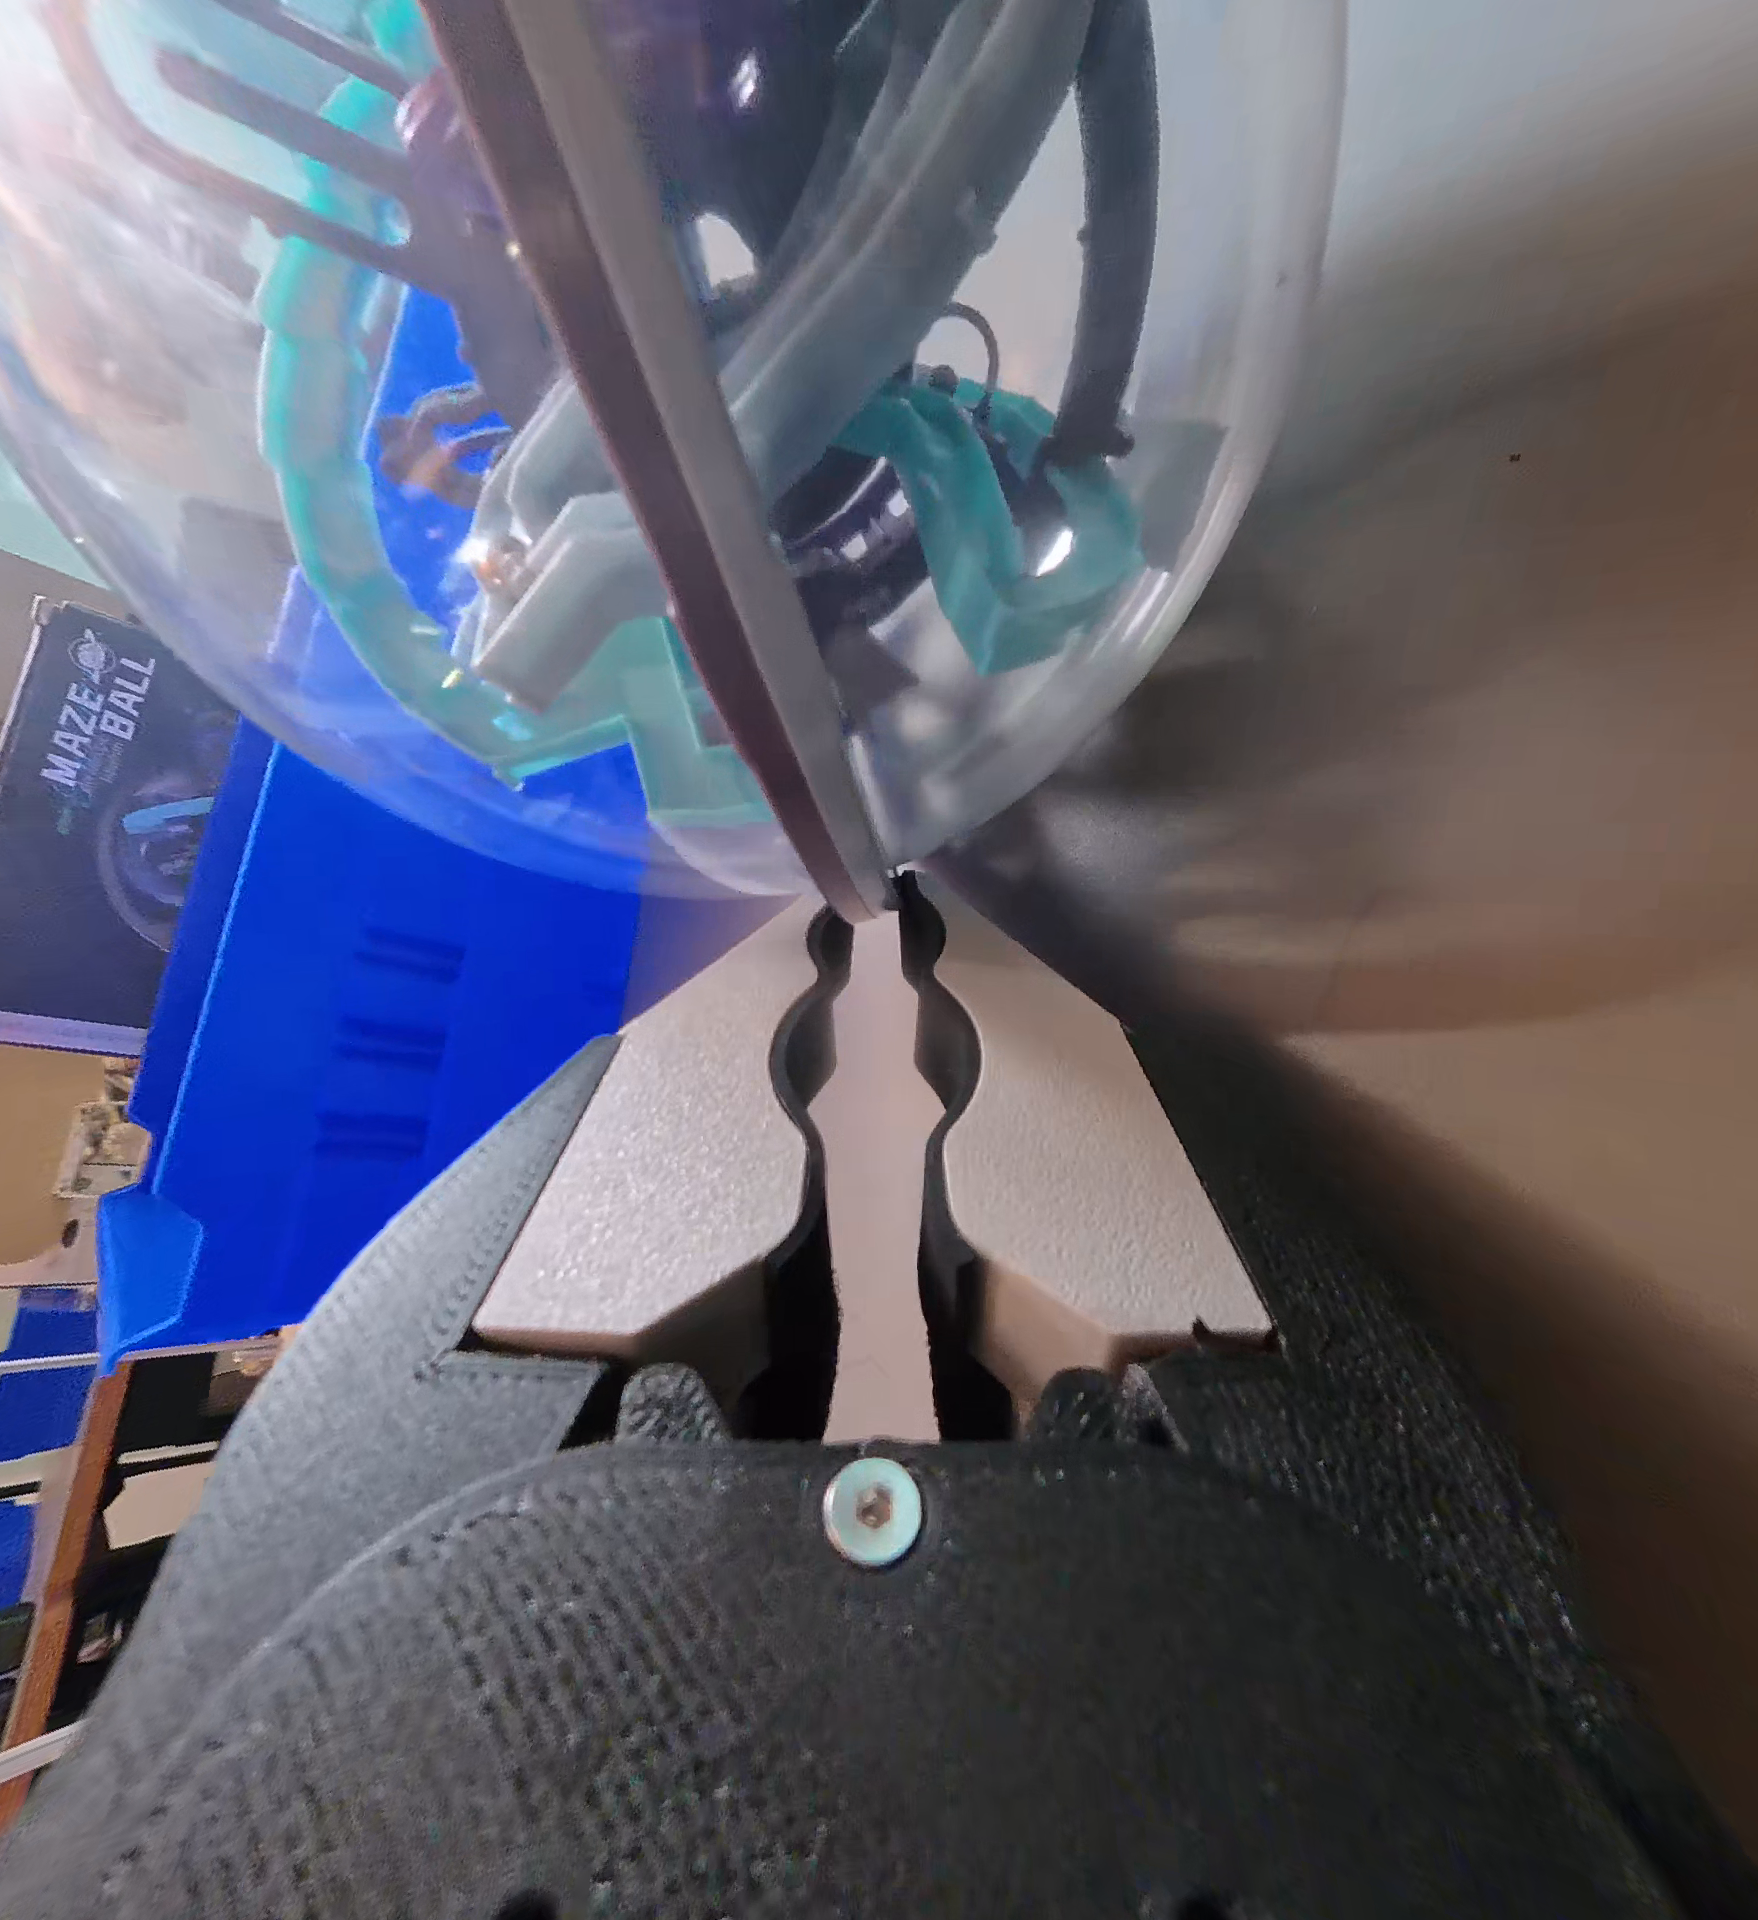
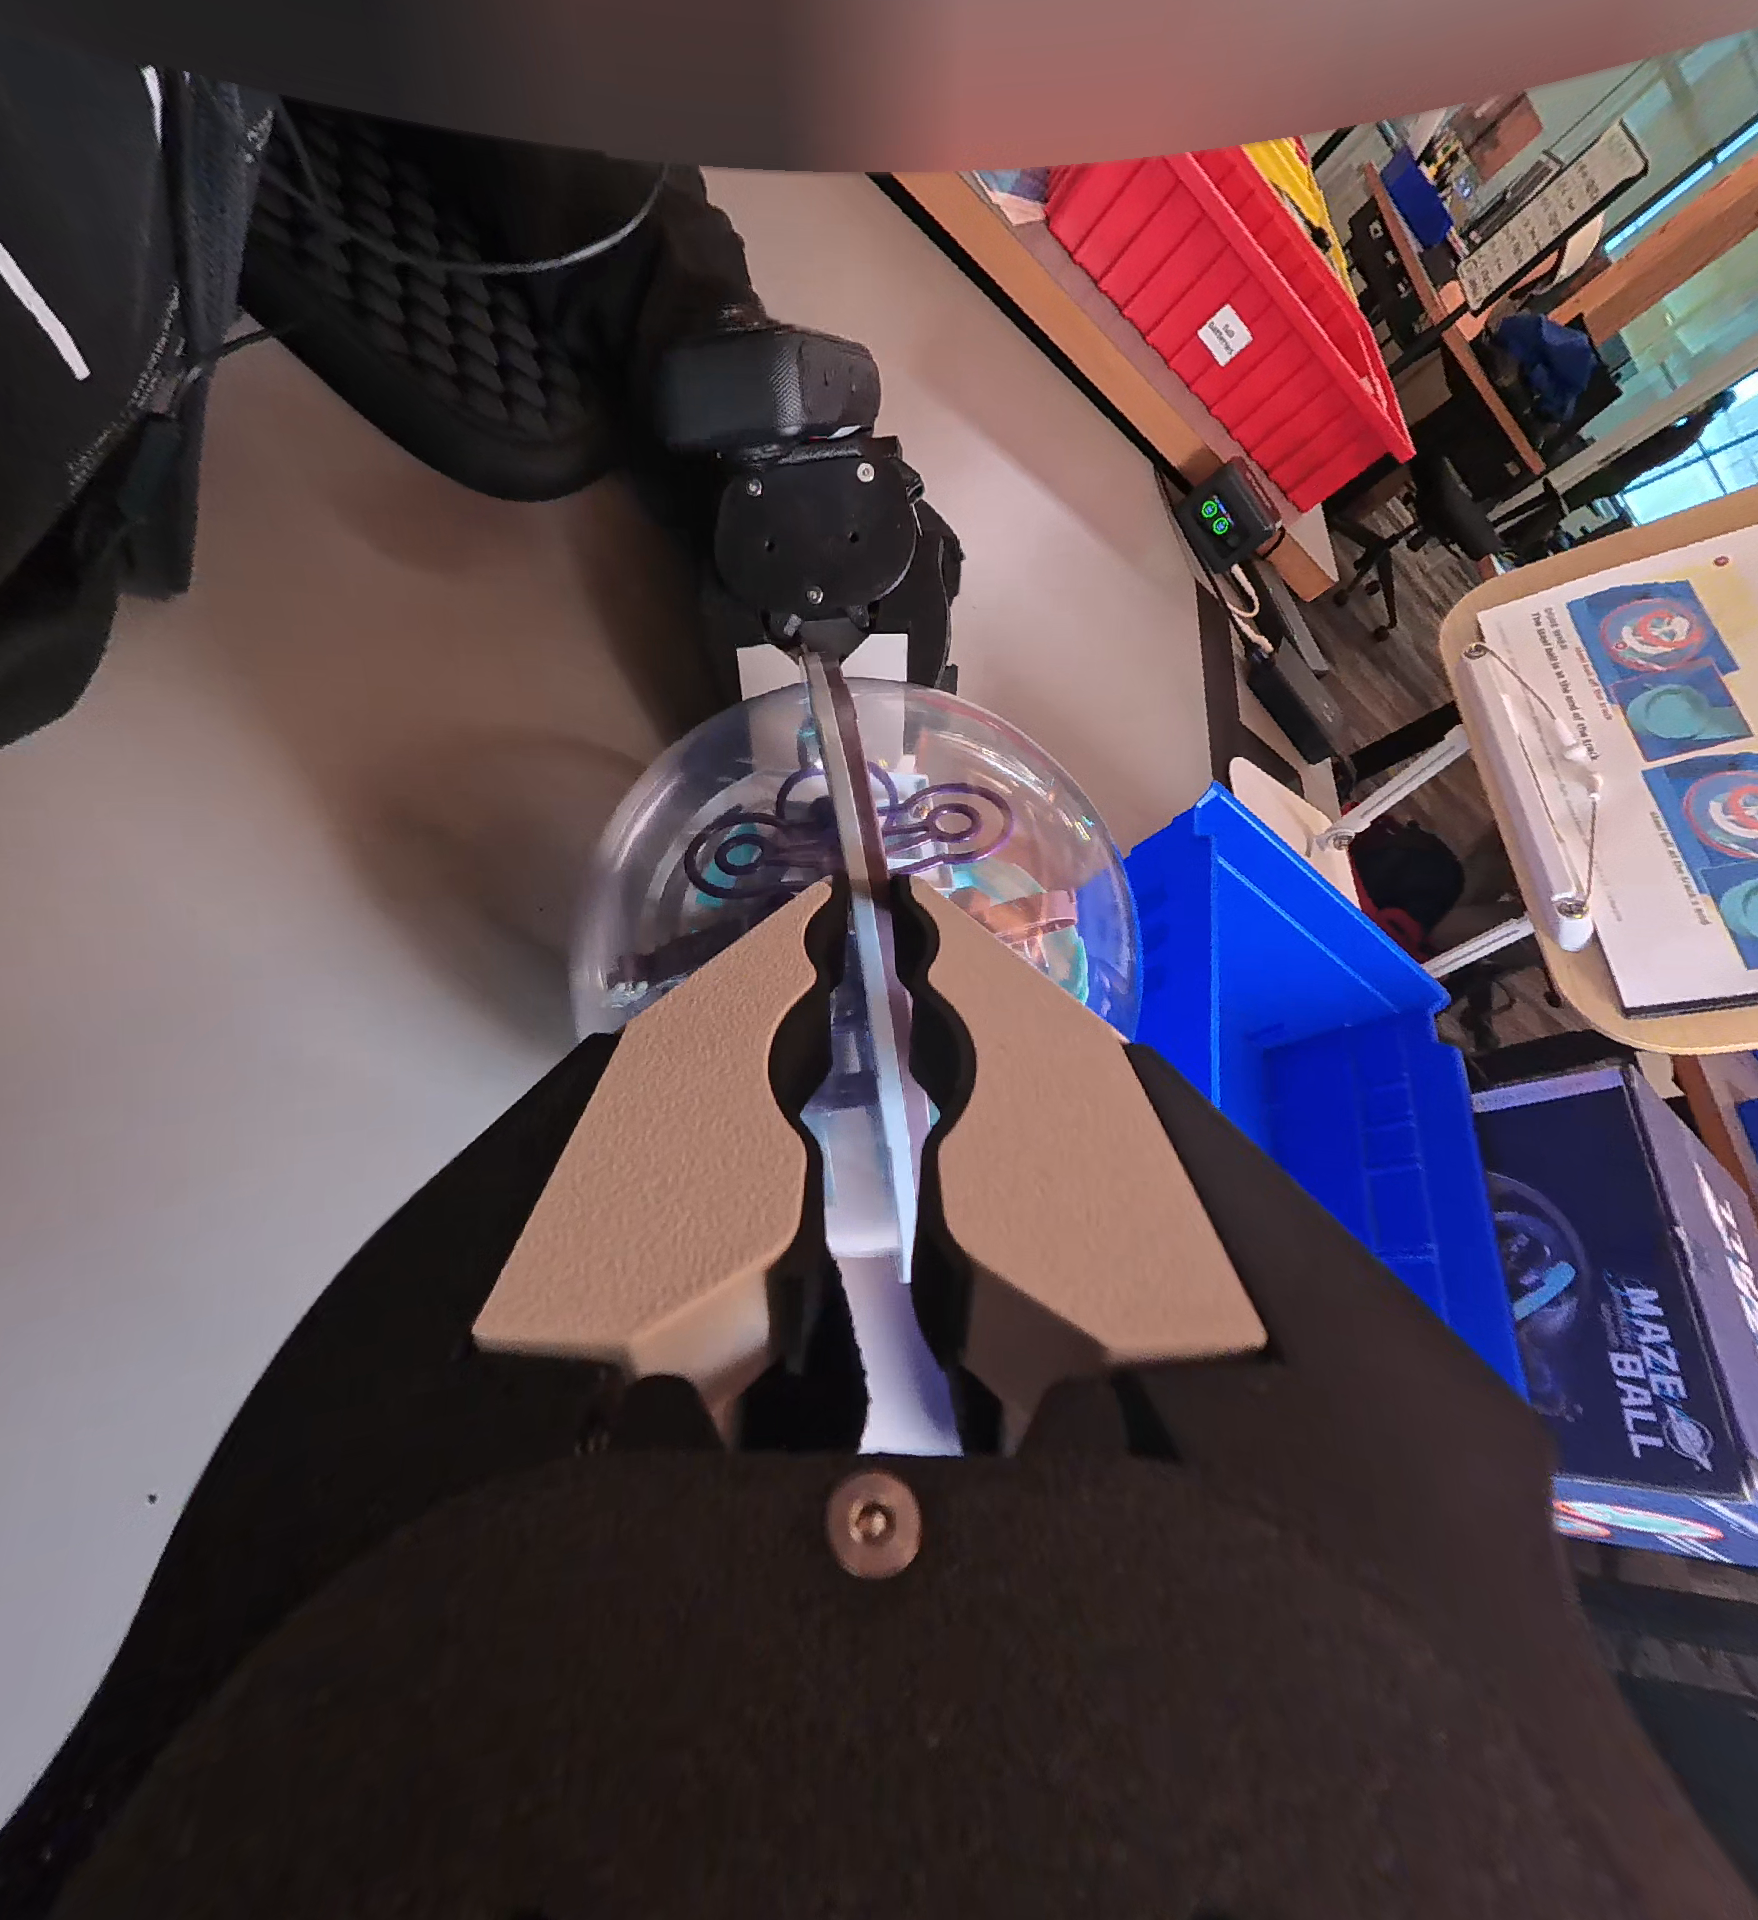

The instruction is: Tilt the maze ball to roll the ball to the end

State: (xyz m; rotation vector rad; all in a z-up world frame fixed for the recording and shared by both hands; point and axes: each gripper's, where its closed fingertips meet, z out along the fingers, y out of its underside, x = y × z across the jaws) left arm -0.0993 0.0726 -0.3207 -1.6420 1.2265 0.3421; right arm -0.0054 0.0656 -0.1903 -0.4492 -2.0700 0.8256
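Observation:
The maze ball [image 1: 906,312] is a clear sphere with teal, grey and purple tracks inside and a dark flat ring [image 1: 688,499] around its middle. It fills the top of the left wrist view. My left gripper [image 1: 875,909] is shut on the ring's edge. In the right wrist view the ball [image 2: 698,831] is held above the pale table [image 2: 231,1039]. My right gripper [image 2: 870,894] is shut on the near side of the ring [image 2: 839,758]. The left gripper [image 2: 823,660] pinches the far side. I cannot pick out the small ball inside for certain.
A blue bin [image 2: 1301,987] stands just right of the ball and also shows in the left wrist view [image 1: 355,987]. The toy's dark box [image 2: 1623,1340] lies beside it. A clipboard with an instruction sheet [image 2: 1633,790], a red bin [image 2: 1239,312] and a person in dark clothing [image 2: 23,364] are around.

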